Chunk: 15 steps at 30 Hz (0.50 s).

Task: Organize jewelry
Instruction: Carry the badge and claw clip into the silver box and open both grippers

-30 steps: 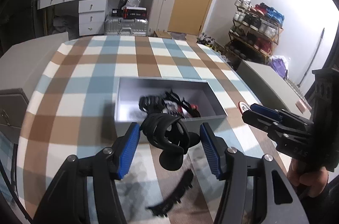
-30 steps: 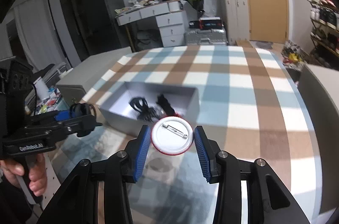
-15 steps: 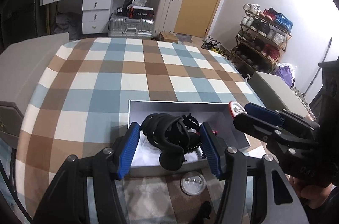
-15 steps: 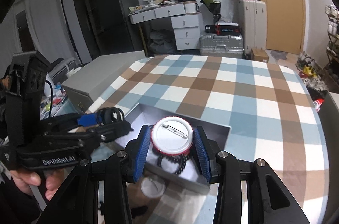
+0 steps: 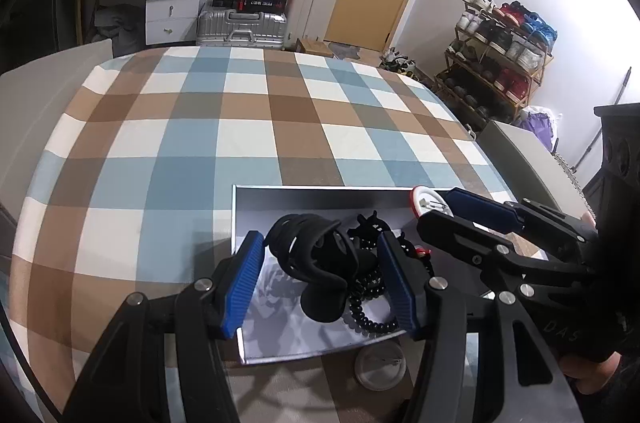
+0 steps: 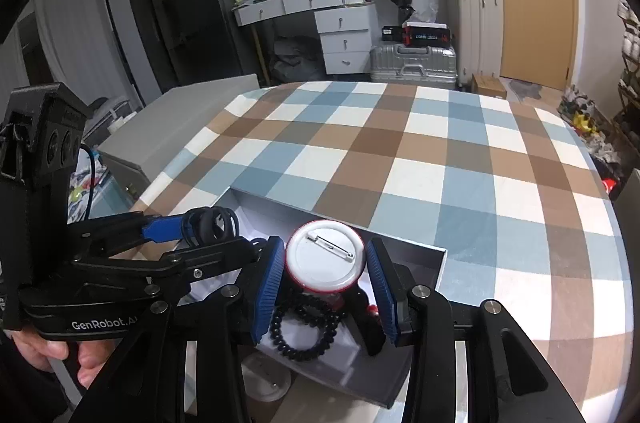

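My left gripper (image 5: 320, 279) is shut on a black claw hair clip (image 5: 316, 263) and holds it over the grey open box (image 5: 320, 191) on the checked tablecloth. My right gripper (image 6: 326, 287) is shut on a round white pin badge with a red rim (image 6: 325, 257), back side up, also over the box (image 6: 400, 247). The badge shows in the left wrist view (image 5: 428, 203) too. Inside the box lie a black bead bracelet (image 6: 304, 331) and other dark pieces. The clip also shows in the right wrist view (image 6: 210, 225).
A second pale badge (image 5: 380, 369) lies on the cloth just in front of the box. The checked table (image 5: 240, 127) stretches away behind the box. A grey cabinet (image 6: 180, 127) stands off the table's left edge.
Both grippers have moved forward with their loads, from in front of the box to over its inside. The box now lies right under the fingers.
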{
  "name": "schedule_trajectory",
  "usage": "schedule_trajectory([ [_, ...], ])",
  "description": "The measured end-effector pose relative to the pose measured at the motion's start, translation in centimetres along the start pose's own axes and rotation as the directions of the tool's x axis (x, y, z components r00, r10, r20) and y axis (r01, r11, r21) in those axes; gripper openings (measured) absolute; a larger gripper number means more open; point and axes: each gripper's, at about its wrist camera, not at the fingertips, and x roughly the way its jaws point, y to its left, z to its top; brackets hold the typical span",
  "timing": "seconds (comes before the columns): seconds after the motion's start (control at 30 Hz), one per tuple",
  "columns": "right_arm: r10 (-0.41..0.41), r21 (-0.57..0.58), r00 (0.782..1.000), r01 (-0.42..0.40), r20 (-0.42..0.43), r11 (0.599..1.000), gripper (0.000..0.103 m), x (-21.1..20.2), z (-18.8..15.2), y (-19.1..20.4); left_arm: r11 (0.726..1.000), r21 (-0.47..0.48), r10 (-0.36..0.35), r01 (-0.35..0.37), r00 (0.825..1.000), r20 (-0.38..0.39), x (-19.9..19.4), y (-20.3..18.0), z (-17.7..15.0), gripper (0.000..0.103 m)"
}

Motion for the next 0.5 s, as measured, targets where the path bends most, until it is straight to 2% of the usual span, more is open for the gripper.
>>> schedule_trajectory([
  [0.4,0.026,0.037,1.0,-0.027,0.01,0.999,0.042,0.18,0.0,-0.8,0.999,-0.003,-0.047,0.047,0.999,0.008,0.14,0.11,0.75,0.054],
  [0.47,0.029,0.034,0.999,-0.029,0.022,0.999,0.046,-0.19,0.08,-0.64,0.999,-0.005,-0.04,0.04,0.999,-0.002,0.26,0.14,0.88,0.055],
  [0.5,0.026,0.033,0.999,-0.027,0.026,0.999,0.051,-0.31,0.1,-0.6,0.999,-0.003,-0.038,0.038,0.999,-0.009,0.34,0.15,0.94,0.055],
])
